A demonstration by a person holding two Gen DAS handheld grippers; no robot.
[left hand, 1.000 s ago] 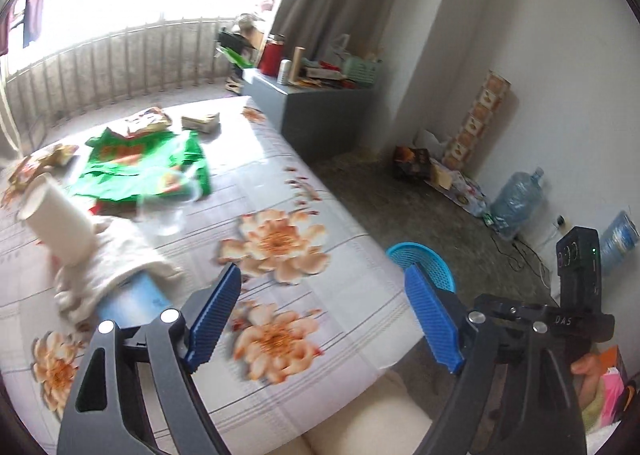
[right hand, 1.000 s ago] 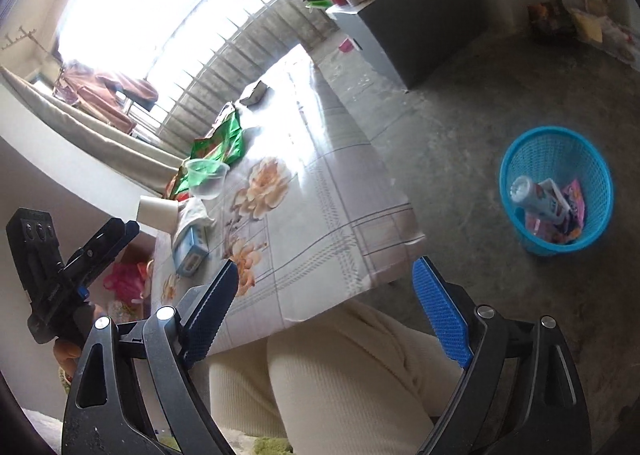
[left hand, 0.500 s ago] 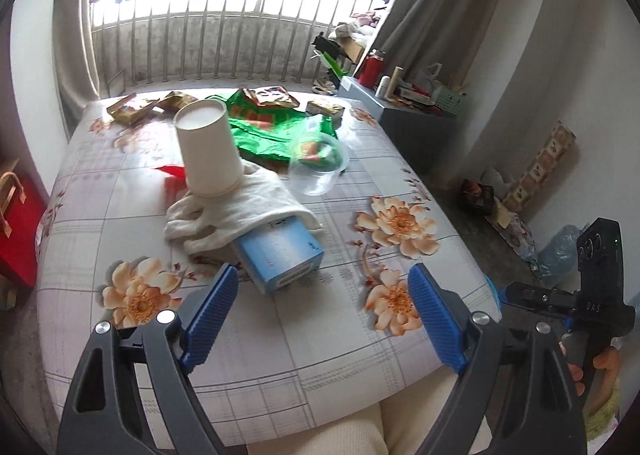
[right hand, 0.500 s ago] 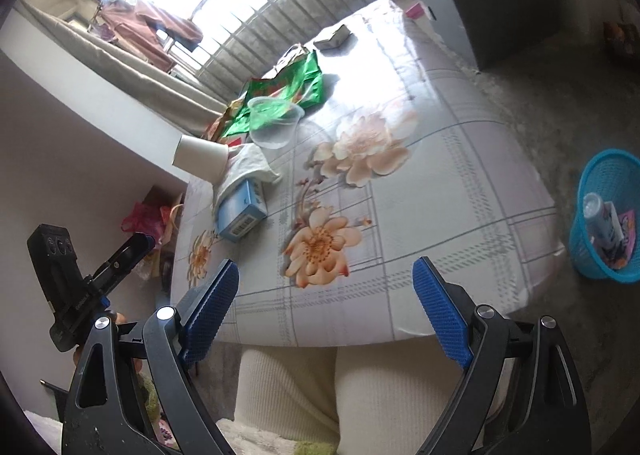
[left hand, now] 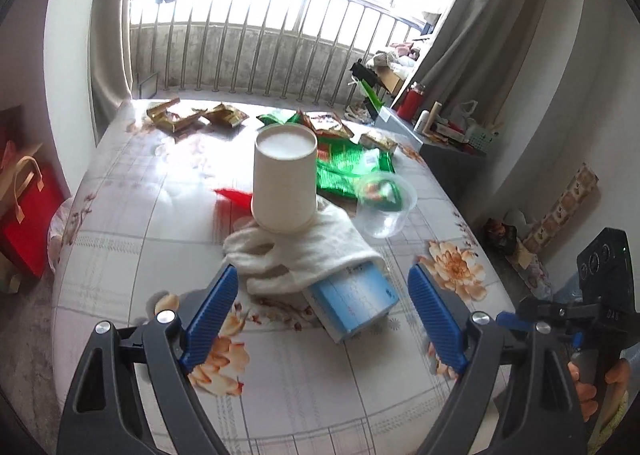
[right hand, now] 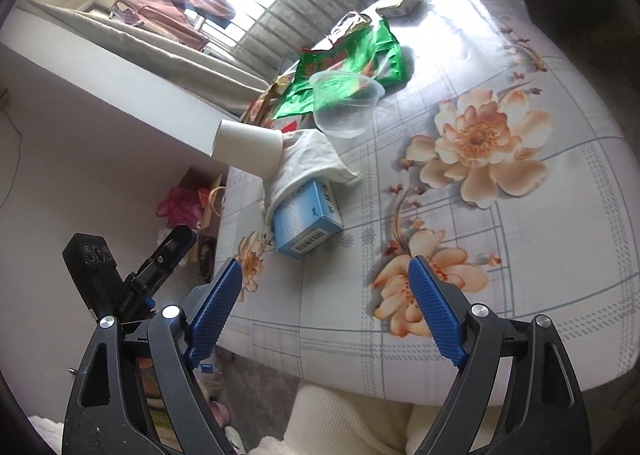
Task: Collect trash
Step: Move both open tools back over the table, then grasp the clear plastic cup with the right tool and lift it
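On the floral-covered table [left hand: 120, 255] lies a blue box [left hand: 352, 301] [right hand: 308, 221], half under a white glove [left hand: 308, 251] [right hand: 308, 157]. A white paper cup [left hand: 284, 183] [right hand: 246, 153] rests upside down on the glove. Behind them sit a clear plastic bowl [left hand: 384, 207] [right hand: 344, 103] and a green wrapper [left hand: 344, 171] [right hand: 348, 63]. My left gripper [left hand: 322, 319] hovers open just short of the box and glove, with nothing between its pads. My right gripper [right hand: 322, 313] hangs over the table's near edge, its jaws closing on nothing.
Several snack wrappers [left hand: 180, 119] lie along the table's far side. A red bag [left hand: 28, 215] stands on the floor at the left. A grey cabinet [left hand: 444, 147] with bottles stands at the right wall. A person's cream-clad legs [right hand: 360, 419] are under the near edge.
Both views swung from the floor and the blue basket toward the table. The box, glove and cup now sit centred and closer before the left gripper. The basket has left view.
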